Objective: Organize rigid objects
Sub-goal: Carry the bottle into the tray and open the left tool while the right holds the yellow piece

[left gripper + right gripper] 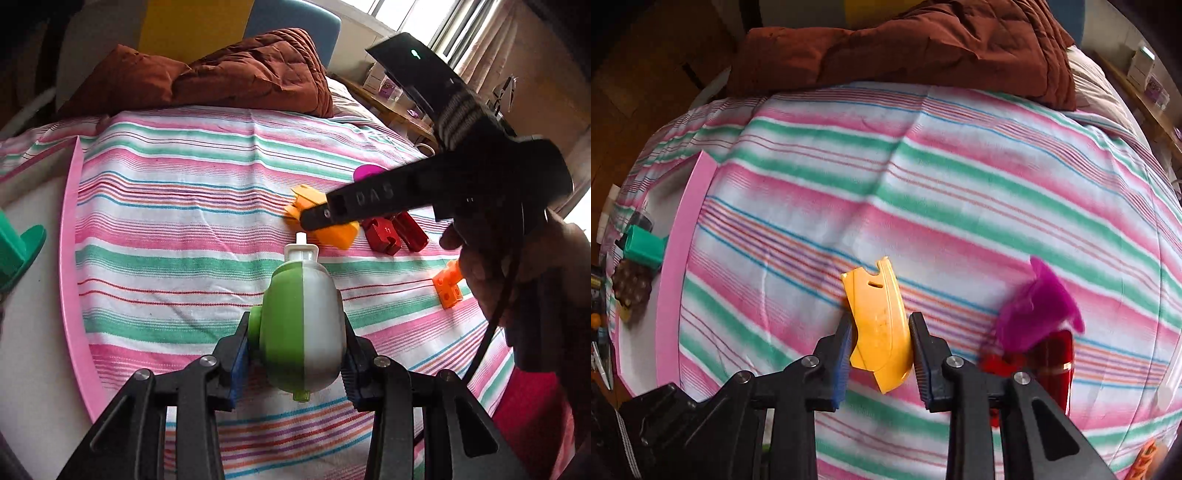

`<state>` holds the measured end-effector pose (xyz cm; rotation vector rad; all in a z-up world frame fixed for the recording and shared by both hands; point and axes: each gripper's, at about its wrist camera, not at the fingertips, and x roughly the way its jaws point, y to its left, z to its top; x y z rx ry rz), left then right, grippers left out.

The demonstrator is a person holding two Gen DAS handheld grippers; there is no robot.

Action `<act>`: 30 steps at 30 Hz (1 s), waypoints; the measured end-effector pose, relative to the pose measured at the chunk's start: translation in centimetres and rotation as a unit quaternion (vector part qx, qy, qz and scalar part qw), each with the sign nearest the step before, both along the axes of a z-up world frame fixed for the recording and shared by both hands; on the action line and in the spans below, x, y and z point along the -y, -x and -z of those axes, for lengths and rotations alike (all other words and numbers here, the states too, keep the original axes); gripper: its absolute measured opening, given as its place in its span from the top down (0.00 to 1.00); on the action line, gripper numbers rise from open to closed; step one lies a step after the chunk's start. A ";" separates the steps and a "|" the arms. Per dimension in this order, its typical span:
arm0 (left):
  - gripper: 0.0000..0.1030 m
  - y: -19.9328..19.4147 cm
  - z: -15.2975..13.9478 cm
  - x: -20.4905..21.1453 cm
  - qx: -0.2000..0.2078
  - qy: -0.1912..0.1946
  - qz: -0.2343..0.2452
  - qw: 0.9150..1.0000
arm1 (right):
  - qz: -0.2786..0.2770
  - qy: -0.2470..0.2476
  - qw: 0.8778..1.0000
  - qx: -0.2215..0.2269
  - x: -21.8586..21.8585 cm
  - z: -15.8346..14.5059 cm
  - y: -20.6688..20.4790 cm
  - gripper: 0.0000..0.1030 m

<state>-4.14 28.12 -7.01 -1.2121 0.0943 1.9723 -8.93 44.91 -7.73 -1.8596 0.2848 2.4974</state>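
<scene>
My left gripper [297,354] is shut on a green-and-white egg-shaped toy [301,325] with a white nozzle, held above the striped cloth. My right gripper [881,347] is closed on a yellow plastic shell piece [879,325]; it also shows in the left wrist view [325,216] as a black tool over a yellow-orange piece [338,234]. A red block [393,232], an orange block [448,286] and a magenta piece [364,171] lie on the cloth at the right. The magenta piece [1039,306] and red block [1058,354] lie right of my right gripper.
A pink-rimmed white tray [72,258] lies at the left with a green piece [16,254] in it; in the right wrist view the tray rim [677,266] and green block [644,245] are at the left. A brown quilt [229,74] lies at the back.
</scene>
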 end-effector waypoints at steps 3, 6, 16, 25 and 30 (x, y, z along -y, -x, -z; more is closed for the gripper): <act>0.59 -1.1 -0.6 0.6 -0.011 -0.002 0.002 1.000 | 0.017 0.009 1.000 -0.002 -0.1 0.5 -2.8 0.72; 0.59 -1.8 -1.3 1.4 -0.015 -0.007 0.002 1.000 | 0.027 0.003 1.000 -0.016 -0.1 0.5 -4.6 0.72; 0.59 -2.6 -4.9 5.3 -0.039 -0.028 -0.028 0.998 | 0.021 -0.018 0.999 -0.039 0.1 0.6 -5.4 0.71; 0.59 -0.9 -5.7 11.2 -0.052 -0.028 -0.093 0.994 | 0.006 -0.024 0.999 -0.048 1.6 0.9 -4.4 0.71; 0.59 1.6 -4.5 14.5 -0.034 -0.022 -0.141 0.989 | -0.001 -0.042 0.998 -0.050 2.8 1.0 -3.1 0.72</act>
